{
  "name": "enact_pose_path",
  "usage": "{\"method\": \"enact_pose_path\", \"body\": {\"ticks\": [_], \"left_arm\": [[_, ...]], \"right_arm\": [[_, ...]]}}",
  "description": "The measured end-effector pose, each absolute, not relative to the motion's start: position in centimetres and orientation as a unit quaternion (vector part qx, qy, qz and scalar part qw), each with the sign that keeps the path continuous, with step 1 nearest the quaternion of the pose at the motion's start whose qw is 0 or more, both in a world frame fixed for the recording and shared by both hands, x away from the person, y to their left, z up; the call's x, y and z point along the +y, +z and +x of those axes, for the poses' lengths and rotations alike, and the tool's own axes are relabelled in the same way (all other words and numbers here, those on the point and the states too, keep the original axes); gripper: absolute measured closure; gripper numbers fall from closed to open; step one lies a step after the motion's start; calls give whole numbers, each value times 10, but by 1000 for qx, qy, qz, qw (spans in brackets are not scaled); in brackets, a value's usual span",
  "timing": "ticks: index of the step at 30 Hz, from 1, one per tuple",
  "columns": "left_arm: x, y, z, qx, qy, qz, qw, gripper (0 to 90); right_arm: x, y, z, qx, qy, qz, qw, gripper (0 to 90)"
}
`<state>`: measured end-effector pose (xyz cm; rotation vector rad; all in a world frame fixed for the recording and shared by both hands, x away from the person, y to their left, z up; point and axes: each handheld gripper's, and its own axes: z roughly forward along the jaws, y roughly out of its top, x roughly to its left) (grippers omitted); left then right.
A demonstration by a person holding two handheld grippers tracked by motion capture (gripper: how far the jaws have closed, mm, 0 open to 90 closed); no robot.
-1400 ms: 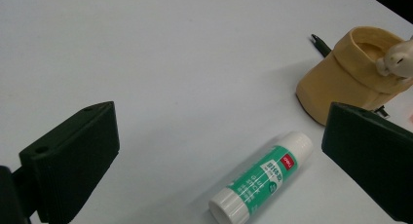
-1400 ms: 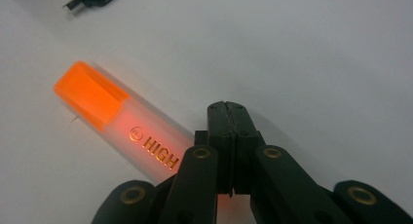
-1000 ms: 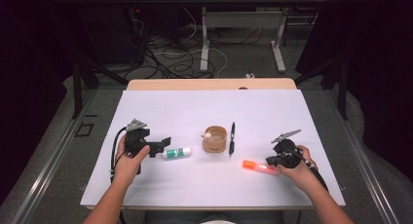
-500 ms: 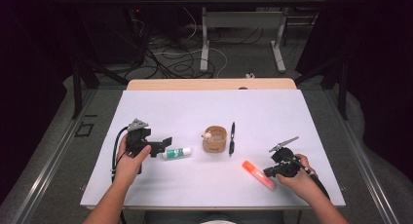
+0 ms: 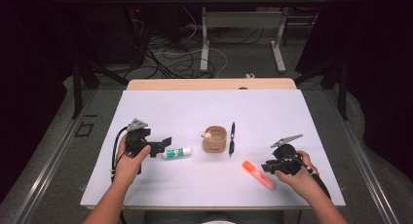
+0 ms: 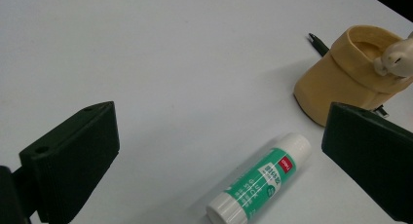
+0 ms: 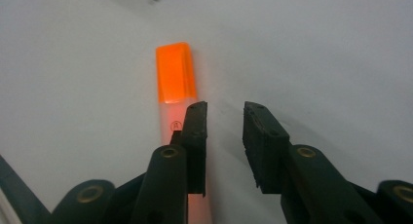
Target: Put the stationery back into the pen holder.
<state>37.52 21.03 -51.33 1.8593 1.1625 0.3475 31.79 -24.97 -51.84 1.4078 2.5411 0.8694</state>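
An orange highlighter (image 5: 259, 174) lies flat on the white table, slanting toward its front edge. My right gripper (image 5: 267, 166) sits low just right of it. In the right gripper view the highlighter (image 7: 175, 73) runs under the left jaw, and the narrow gap of the right gripper (image 7: 225, 112) is empty. Those jaws have just been opening and press on nothing. My left gripper (image 5: 163, 147) rests on the table at the left, jaws wide. A green and white glue stick (image 5: 176, 152) lies in front of it. In the left gripper view the glue stick (image 6: 260, 180) lies untouched between the spread jaws of the left gripper (image 6: 221, 136).
A tan cup (image 5: 215, 139) with a small white figure on its rim stands mid-table, seen close in the left gripper view (image 6: 341, 78). A black pen (image 5: 232, 138) lies just right of it. The white table top (image 5: 195, 112) spreads behind them.
The right gripper, which held the highlighter level, turned it down onto the table and its jaws parted off it. The left gripper and glue stick have not moved.
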Motion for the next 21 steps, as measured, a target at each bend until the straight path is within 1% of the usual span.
{"method": "enact_pose_path", "body": {"ticks": [5,9,14,16,17,21], "left_arm": [[211,-513,376,469,140,748,448,7],[210,-513,376,465,141,751,447,7],[210,-512,375,463,137,755,443,7],[210,-512,374,463,141,753,446,9],[210,-512,374,464,141,753,445,10],[209,-512,374,464,140,753,446,10]], "right_arm": [[-242,-520,316,850,288,436,67,602],[-237,-521,314,859,283,419,76,556],[-232,-521,311,868,279,404,77,522],[-230,-520,309,874,260,404,71,494],[-230,-522,309,874,266,398,79,481],[-228,-525,306,880,254,394,76,478]]}}
